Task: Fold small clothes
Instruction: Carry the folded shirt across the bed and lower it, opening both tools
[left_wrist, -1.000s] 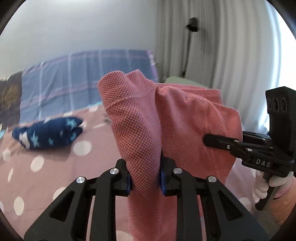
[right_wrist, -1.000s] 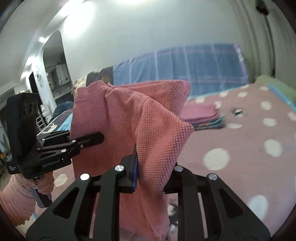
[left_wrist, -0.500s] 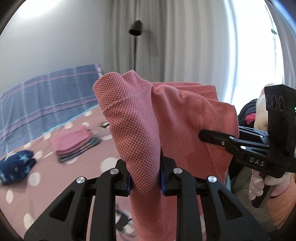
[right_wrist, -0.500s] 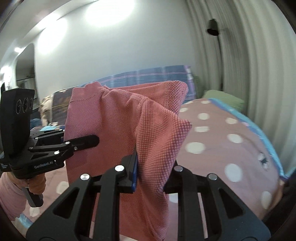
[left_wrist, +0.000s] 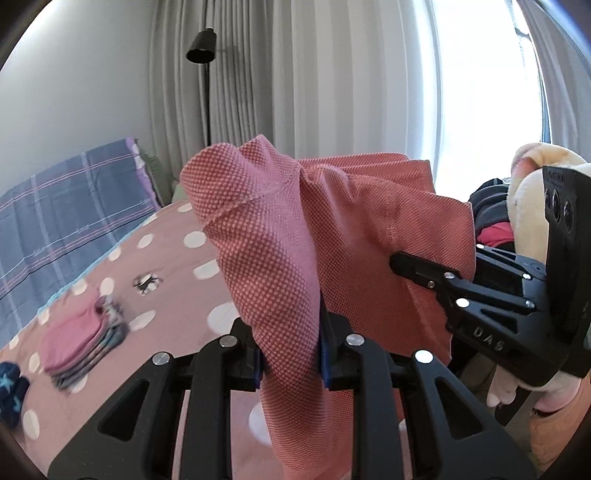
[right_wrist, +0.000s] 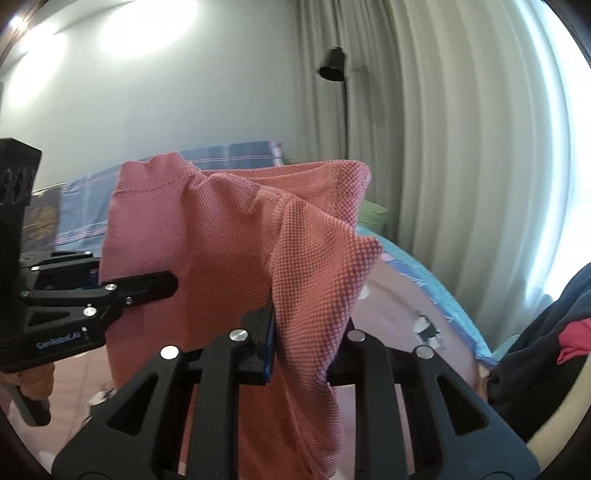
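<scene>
A small salmon-pink mesh garment (left_wrist: 280, 236) hangs in the air, held by both grippers. My left gripper (left_wrist: 290, 354) is shut on one top edge of it. My right gripper (right_wrist: 304, 343) is shut on the other top edge of the garment (right_wrist: 229, 229). Each gripper shows in the other's view, the right one (left_wrist: 402, 264) at the right and the left one (right_wrist: 168, 284) at the left. The cloth drapes down between them and hides the bed below.
A pink polka-dot bed sheet (left_wrist: 170, 295) lies below. A stack of folded clothes (left_wrist: 81, 343) sits at the left, with a navy star-print item (left_wrist: 11, 387) beside it. A floor lamp (left_wrist: 201, 51) and curtains stand behind. A dark clothes pile (right_wrist: 546, 332) lies at the right.
Both grippers have swung to the right with the garment held between them; the view now faces the curtains and lamp. Both grips on the cloth are unchanged.
</scene>
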